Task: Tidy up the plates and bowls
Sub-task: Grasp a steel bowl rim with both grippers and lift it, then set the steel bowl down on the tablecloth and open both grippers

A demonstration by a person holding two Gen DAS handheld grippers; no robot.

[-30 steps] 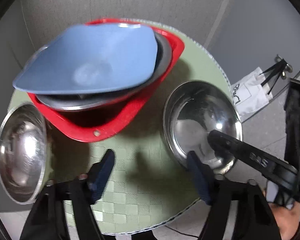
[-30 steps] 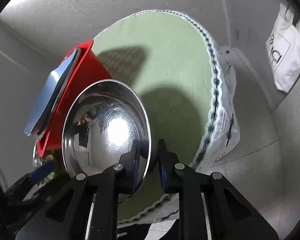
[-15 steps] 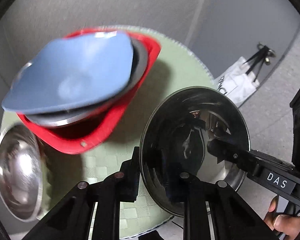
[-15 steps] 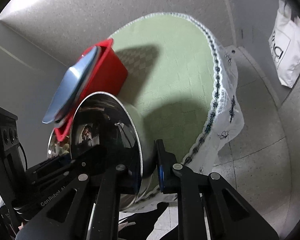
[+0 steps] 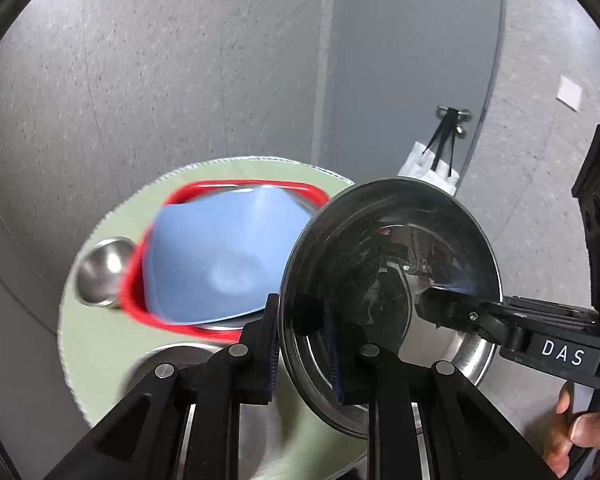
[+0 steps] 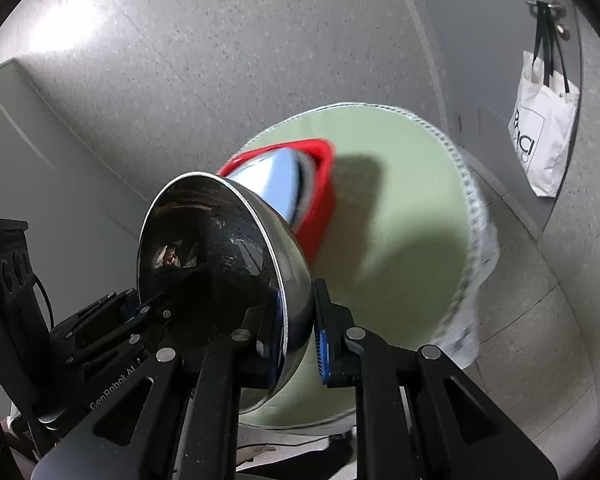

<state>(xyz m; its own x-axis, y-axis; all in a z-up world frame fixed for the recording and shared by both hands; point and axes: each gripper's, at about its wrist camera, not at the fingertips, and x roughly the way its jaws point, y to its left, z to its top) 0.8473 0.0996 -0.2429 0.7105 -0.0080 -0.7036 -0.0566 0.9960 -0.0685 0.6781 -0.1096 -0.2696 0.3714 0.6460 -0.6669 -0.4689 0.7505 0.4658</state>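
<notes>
A steel bowl (image 5: 388,280) is held up above the round table by both grippers. My left gripper (image 5: 304,348) is shut on its near-left rim. My right gripper (image 6: 296,332) is shut on the opposite rim and shows in the left wrist view (image 5: 452,304) reaching into the bowl. The same bowl (image 6: 212,264) fills the right wrist view, tilted on edge. A blue plate (image 5: 220,264) lies on stacked dishes in a red tub (image 5: 140,312). A second steel bowl (image 5: 100,276) sits left of the tub.
The round table has a green cloth (image 6: 412,208) with a white fringe. Another steel dish (image 5: 172,364) lies under my left gripper, blurred. A white tote bag (image 6: 544,136) hangs on the door at the right. Grey walls stand close behind the table.
Both grippers have lifted the steel bowl higher off the table and drawn back; the table and tub now look smaller and further away. Earlier my left gripper closed on its rim.
</notes>
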